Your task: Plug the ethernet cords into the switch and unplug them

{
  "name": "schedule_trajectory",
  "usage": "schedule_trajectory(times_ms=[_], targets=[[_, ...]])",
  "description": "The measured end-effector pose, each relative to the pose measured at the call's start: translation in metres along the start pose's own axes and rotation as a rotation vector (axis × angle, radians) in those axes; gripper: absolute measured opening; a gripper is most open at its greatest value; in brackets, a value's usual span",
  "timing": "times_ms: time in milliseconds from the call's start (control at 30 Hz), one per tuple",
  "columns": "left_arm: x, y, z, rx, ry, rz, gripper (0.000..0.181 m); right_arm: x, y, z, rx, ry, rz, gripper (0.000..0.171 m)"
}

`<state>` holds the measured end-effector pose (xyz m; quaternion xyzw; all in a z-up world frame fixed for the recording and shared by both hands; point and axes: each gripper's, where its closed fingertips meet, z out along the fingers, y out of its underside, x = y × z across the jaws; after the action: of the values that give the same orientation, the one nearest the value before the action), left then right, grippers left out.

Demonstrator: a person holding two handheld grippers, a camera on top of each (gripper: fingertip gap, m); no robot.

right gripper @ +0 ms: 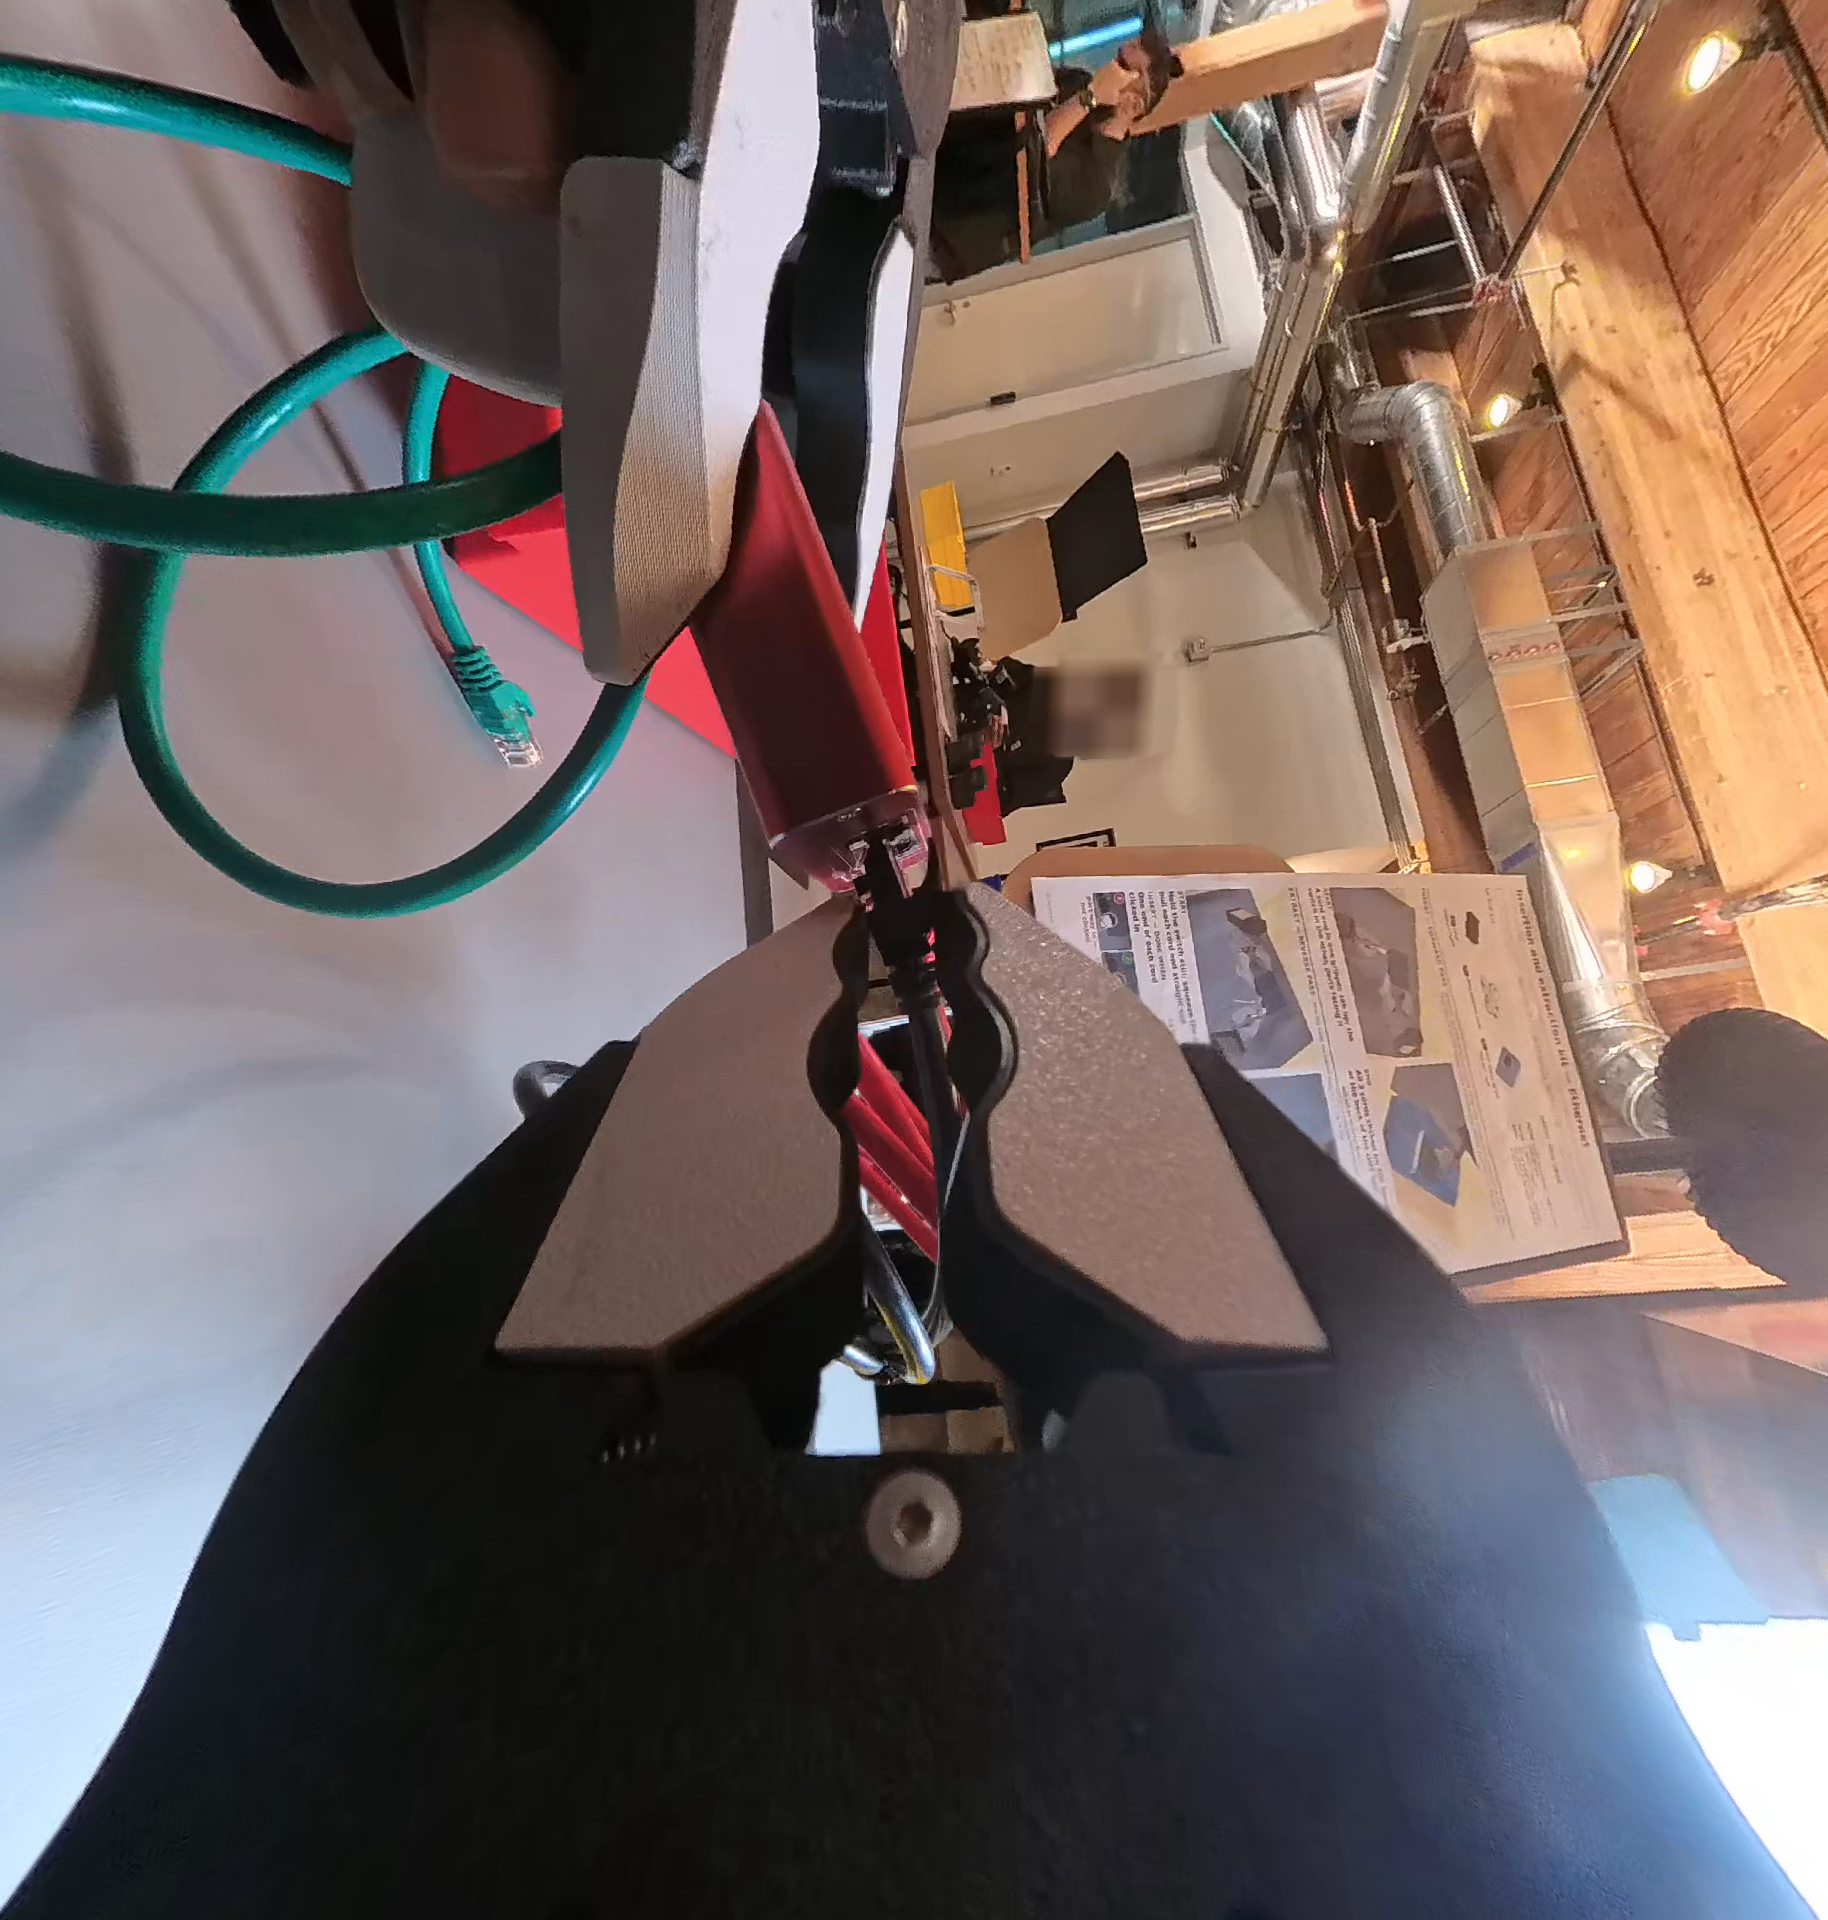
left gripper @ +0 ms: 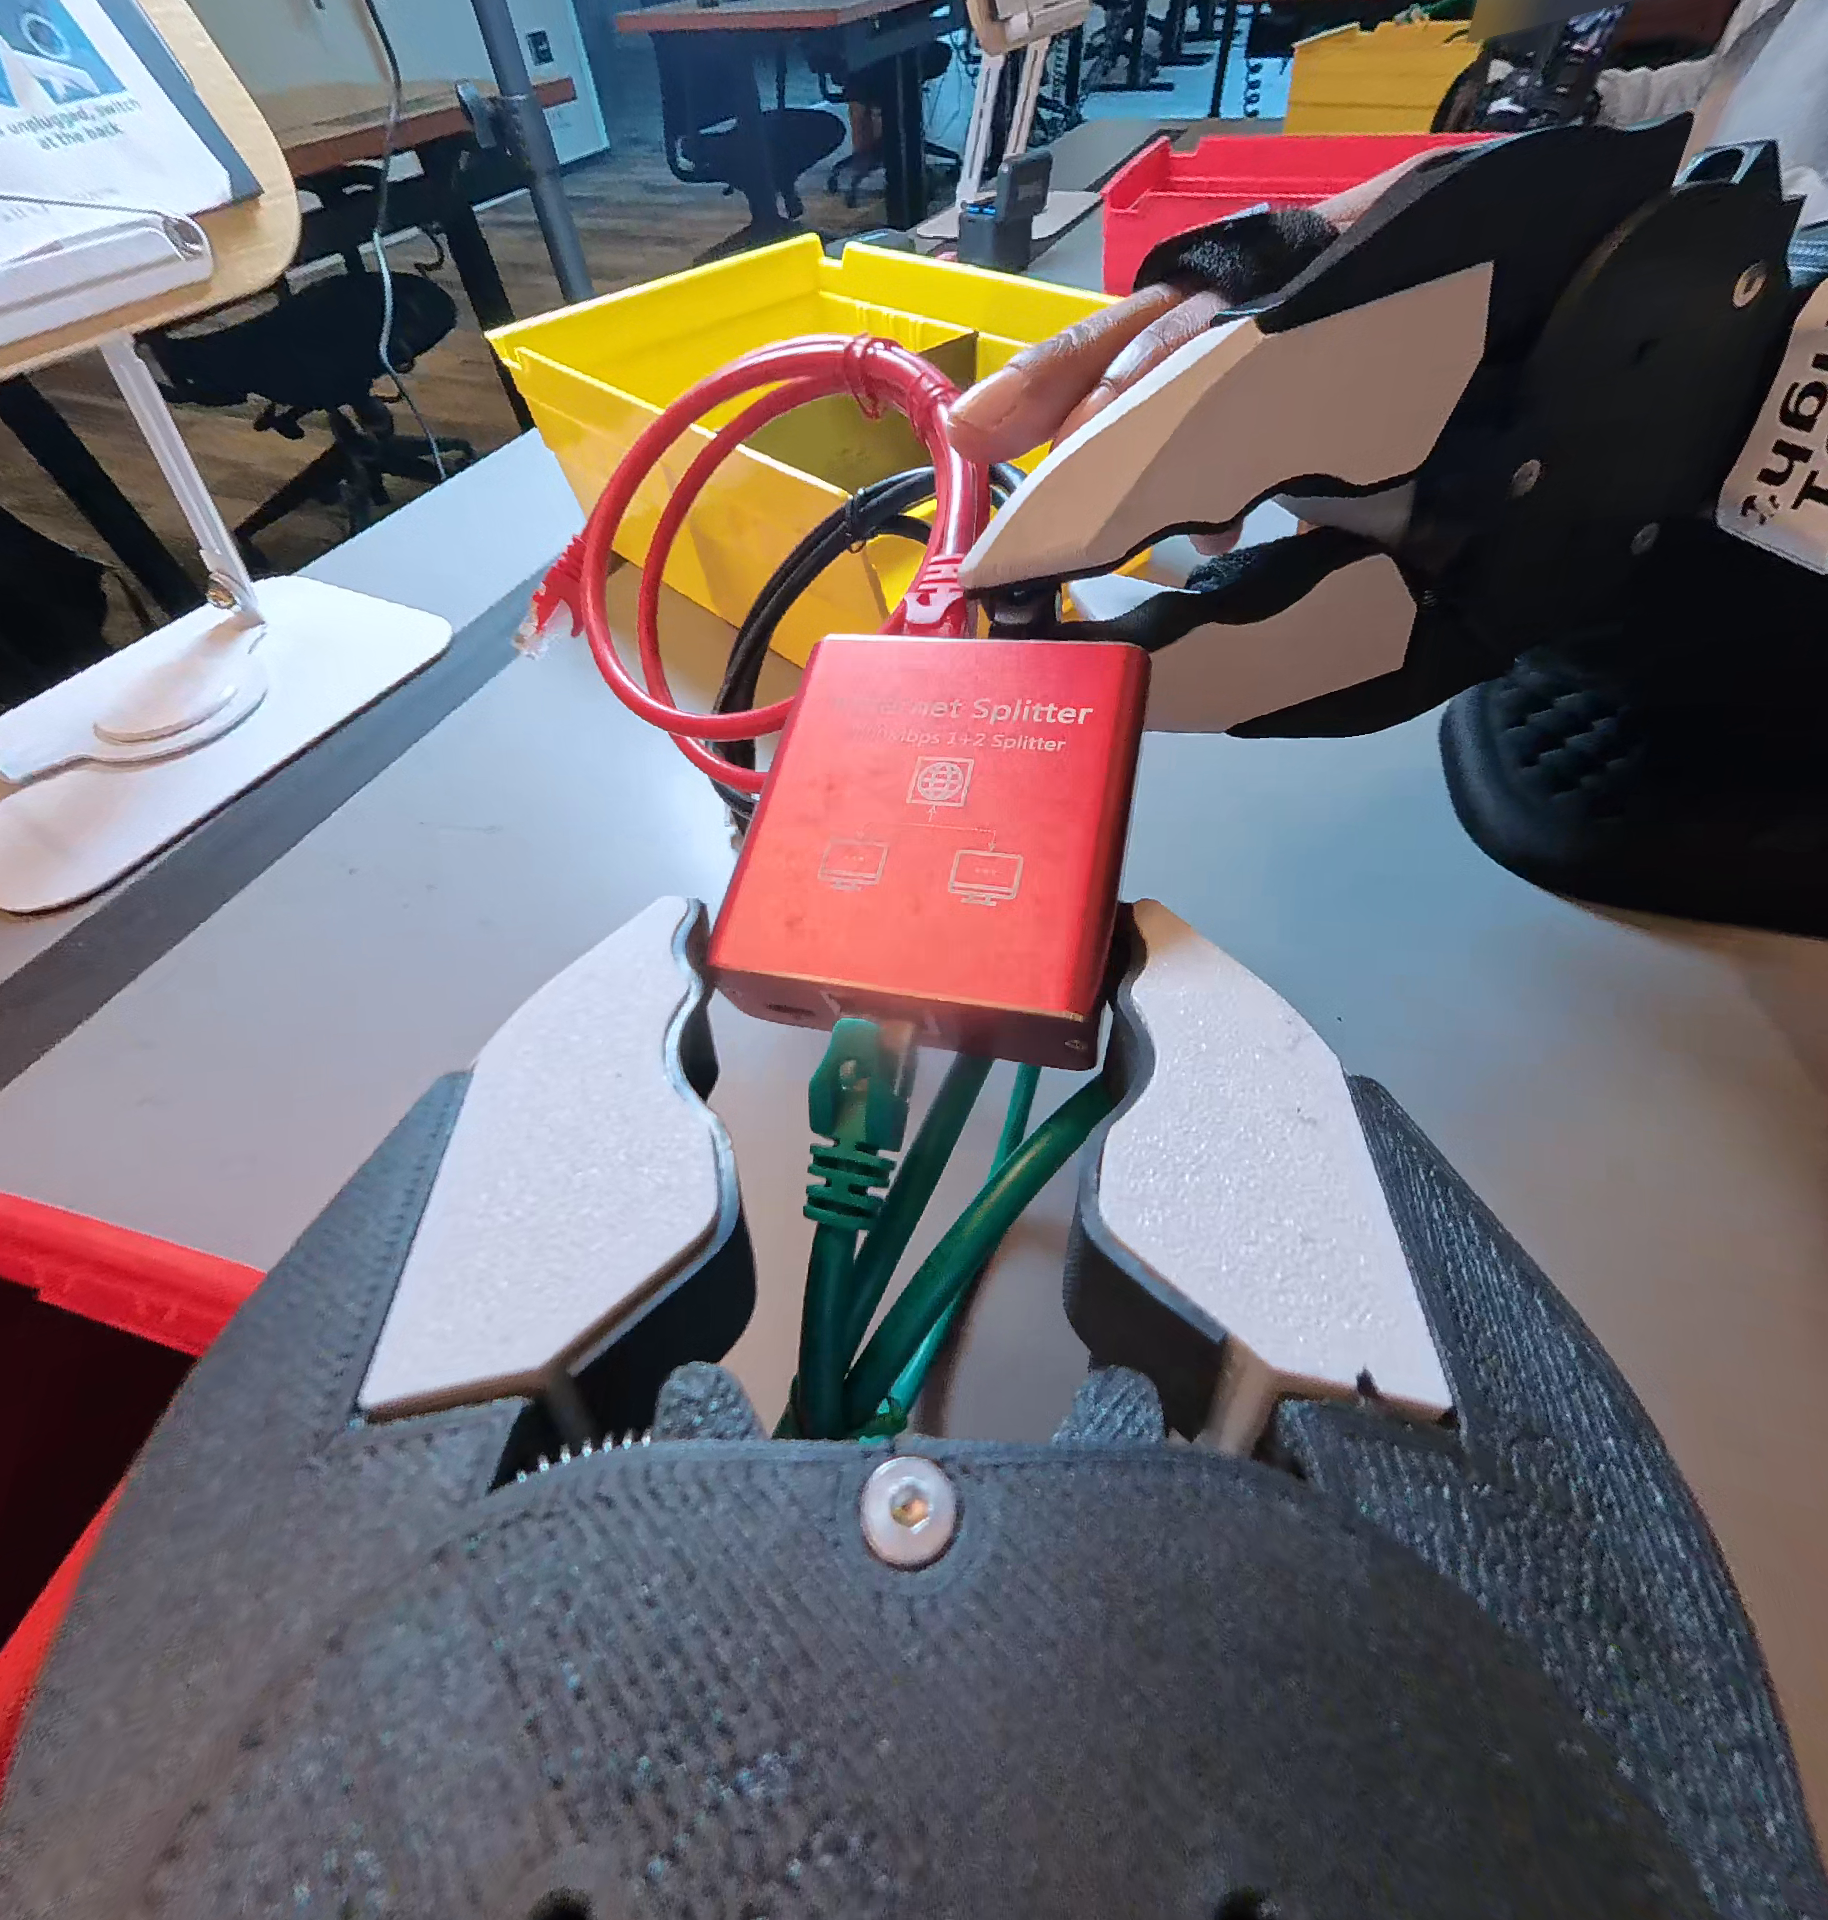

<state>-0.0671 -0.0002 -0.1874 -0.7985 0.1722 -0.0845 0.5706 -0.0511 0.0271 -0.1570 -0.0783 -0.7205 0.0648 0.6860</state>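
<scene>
Clamping the red metal switch (left gripper: pixel 931 842), left tongs (left gripper: pixel 910 935) hold; right tongs (right gripper: pixel 905 935) pinch the black cord's plug (right gripper: pixel 894 925).

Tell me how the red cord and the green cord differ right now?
The red cord is coiled and tied in a loop beyond the red switch; the green cord runs loosely under the left hand-held gripper. The red cord's plug enters the switch's far end; the green cord's enters the near end. Both have one plug in the switch and one plug lying free.
</scene>
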Motion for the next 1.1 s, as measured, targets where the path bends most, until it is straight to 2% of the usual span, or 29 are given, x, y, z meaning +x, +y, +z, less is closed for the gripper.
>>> schedule_trajectory(times_ms=[300, 600, 700, 800, 1100], targets=[[-0.009, -0.007, -0.002, -0.003, -0.191, 0.228, 0.066, 0.002, 0.010, 0.001, -0.060, 0.011, 0.029, 0.011], [-0.001, -0.014, -0.003, -0.046, -0.387, 0.661, 0.040, 0.001, 0.002, -0.003, -0.029, 0.035, -0.012, 0.011], [0.003, -0.018, -0.005, -0.067, -0.461, 0.865, 0.032, 0.001, -0.001, -0.008, -0.010, 0.041, -0.011, 0.011], [0.009, -0.021, -0.004, -0.078, -0.503, 0.996, 0.028, 0.001, -0.001, -0.014, 0.001, 0.045, -0.015, 0.011], [0.024, -0.021, 0.002, -0.089, -0.480, 1.098, 0.028, -0.008, -0.001, -0.030, 0.007, 0.036, -0.080, 0.012]])
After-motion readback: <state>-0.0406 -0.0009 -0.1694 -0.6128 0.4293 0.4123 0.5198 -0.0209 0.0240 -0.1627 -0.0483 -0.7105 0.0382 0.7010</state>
